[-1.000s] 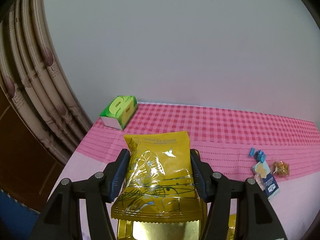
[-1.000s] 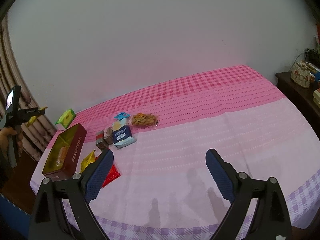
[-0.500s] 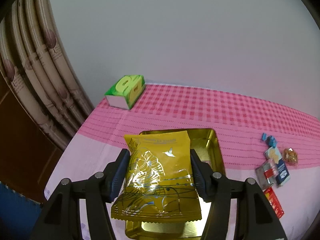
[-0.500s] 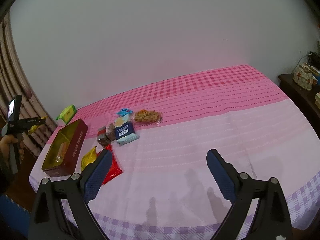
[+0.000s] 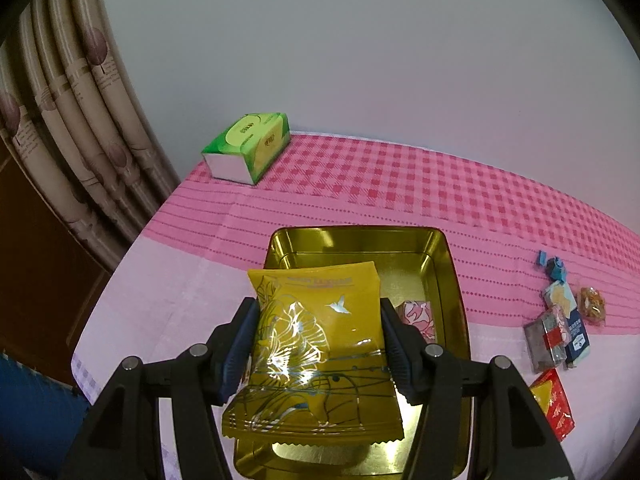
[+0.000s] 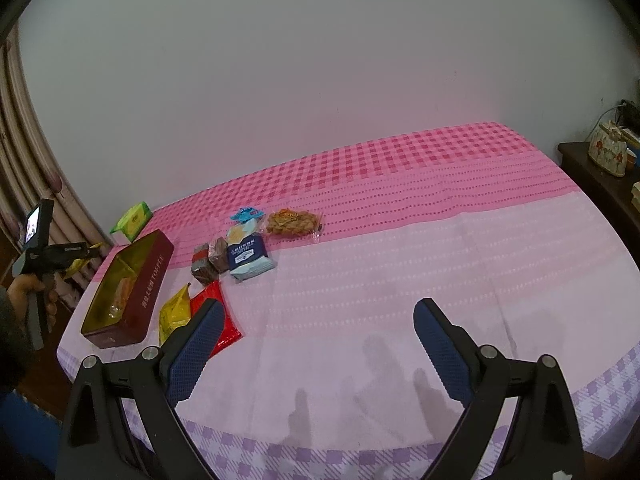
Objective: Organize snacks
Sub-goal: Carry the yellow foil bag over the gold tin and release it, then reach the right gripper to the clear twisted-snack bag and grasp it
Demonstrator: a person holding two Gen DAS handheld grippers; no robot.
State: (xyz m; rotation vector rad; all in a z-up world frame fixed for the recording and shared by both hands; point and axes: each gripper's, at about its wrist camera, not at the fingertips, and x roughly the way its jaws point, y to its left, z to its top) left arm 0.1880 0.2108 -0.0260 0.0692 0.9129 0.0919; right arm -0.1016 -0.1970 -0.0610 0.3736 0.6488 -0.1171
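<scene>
A table covered by a pink cloth (image 6: 400,280), red-checked along the far edge by the wall and lilac-checked at the near edge. At its left end lies an open rectangular tin (image 6: 150,280), maroon outside, gold inside. Behind it, in the far left corner, lies a green tissue box (image 5: 250,146). Just right of the tin lie a yellow foil packet (image 6: 174,314) and a red packet (image 6: 226,330). Farther back cluster two dark wrapped bars (image 6: 210,262), a blue-and-white packet (image 6: 248,258), small blue sweets (image 6: 246,214) and a clear bag of golden snacks (image 6: 294,222).

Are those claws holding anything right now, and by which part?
The left claw pinches the yellow snack packet by its two side edges, above the open tin. The right claw is open and holds nothing.
</scene>
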